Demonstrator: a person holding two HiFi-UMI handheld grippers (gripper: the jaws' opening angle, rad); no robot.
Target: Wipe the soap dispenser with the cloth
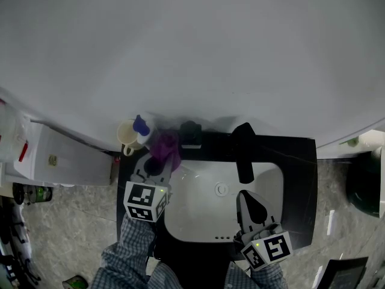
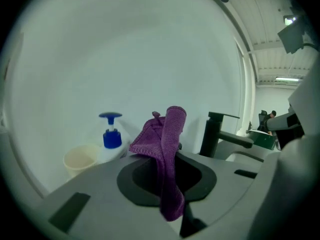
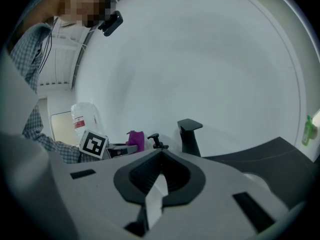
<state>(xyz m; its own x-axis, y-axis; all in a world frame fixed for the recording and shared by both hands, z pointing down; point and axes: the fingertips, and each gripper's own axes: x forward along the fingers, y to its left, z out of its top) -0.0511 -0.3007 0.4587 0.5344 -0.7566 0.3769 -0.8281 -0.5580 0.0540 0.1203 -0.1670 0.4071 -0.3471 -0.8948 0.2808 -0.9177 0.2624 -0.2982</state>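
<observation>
Where the glossy black counter (image 1: 298,179) meets the plain pale wall (image 1: 192,41), a round cream cup (image 1: 127,134) stands in the back left corner. The soap dispenser (image 1: 142,127), a pale bottle with a blue pump head, stands just beside the cup on its right. The left gripper (image 1: 157,166) points toward that corner with its jaws closed on the cloth (image 1: 165,144). This is a purple, nubbly-woven rag, bunched above the tips and hanging in a folded strip between them. It sits close to the dispenser, though I cannot tell whether it touches. A small black fitting (image 1: 191,134) sits at the back edge. Next comes a squared, matte black tap (image 1: 243,152) that reaches over the smooth white basin (image 1: 198,209), a rounded rectangle sunk in the counter. Over the basin's front right part, the right gripper (image 1: 247,198) has its jaws together on nothing. Mottled grey floor (image 1: 72,215) shows on either side of the counter.
</observation>
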